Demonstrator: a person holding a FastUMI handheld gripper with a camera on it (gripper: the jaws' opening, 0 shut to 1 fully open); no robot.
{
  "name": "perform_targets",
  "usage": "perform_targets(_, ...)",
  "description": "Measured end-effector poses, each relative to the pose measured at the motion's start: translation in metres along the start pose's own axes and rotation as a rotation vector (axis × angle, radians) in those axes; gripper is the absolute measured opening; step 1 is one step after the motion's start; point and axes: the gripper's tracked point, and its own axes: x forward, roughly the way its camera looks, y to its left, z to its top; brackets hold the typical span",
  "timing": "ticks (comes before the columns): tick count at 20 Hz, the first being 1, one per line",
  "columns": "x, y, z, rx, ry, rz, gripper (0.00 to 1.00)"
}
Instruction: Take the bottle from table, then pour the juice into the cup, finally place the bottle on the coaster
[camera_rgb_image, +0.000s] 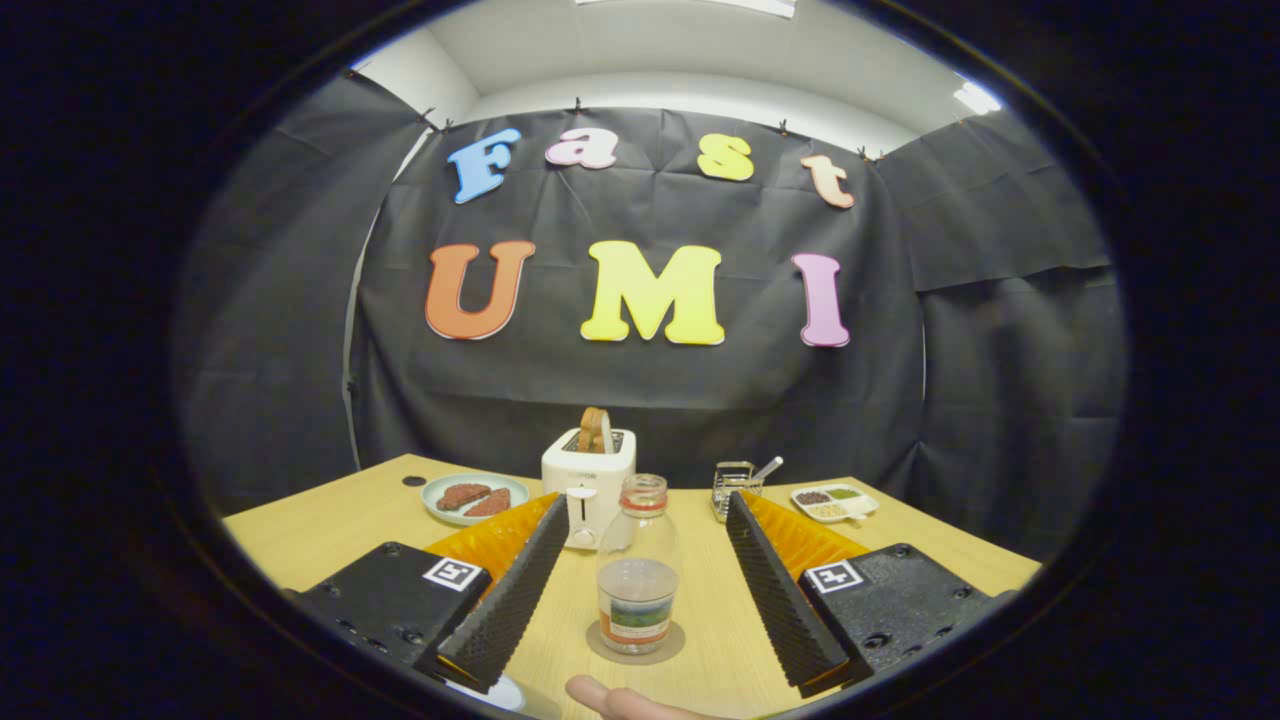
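Gripper view. The gripper (640, 560) stands with its two ribbed fingers (505, 610) spread wide, holding nothing. Between them, touching neither finger, a clear plastic bottle with a paper label and an open neck (637, 565) stands upright on a round brown coaster (636, 645), which lies on the light wooden table (300, 535). The bottle looks almost empty; how much juice remains cannot be told.

At the near edge, just below the coaster, the tip of a person's finger (625, 700) shows. Beside the left finger, at the near edge, part of a white rim (490, 692) appears; whether it is the cup cannot be told.

Beyond the fingers, a white toaster (588, 485) with a slice of brown bread (595, 430) upright in its slot stands just behind the bottle and to its left. Farther left lies a pale green plate (475, 498) with two dark reddish pieces on it. To the right of the bottle, far side, stands a small wire rack (735, 485) with a white-handled utensil, and right of that a white divided dish (833, 502) with small portions of food. Nothing stands between either finger and the bottle.
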Motion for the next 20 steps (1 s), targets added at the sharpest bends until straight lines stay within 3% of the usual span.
perform_targets(17, -0.111, -0.087, 0.128, -0.009, -0.031, -0.076, 1.0)
perform_targets(20, -0.133, -0.091, 0.144, -0.008, -0.04, -0.059, 1.0)
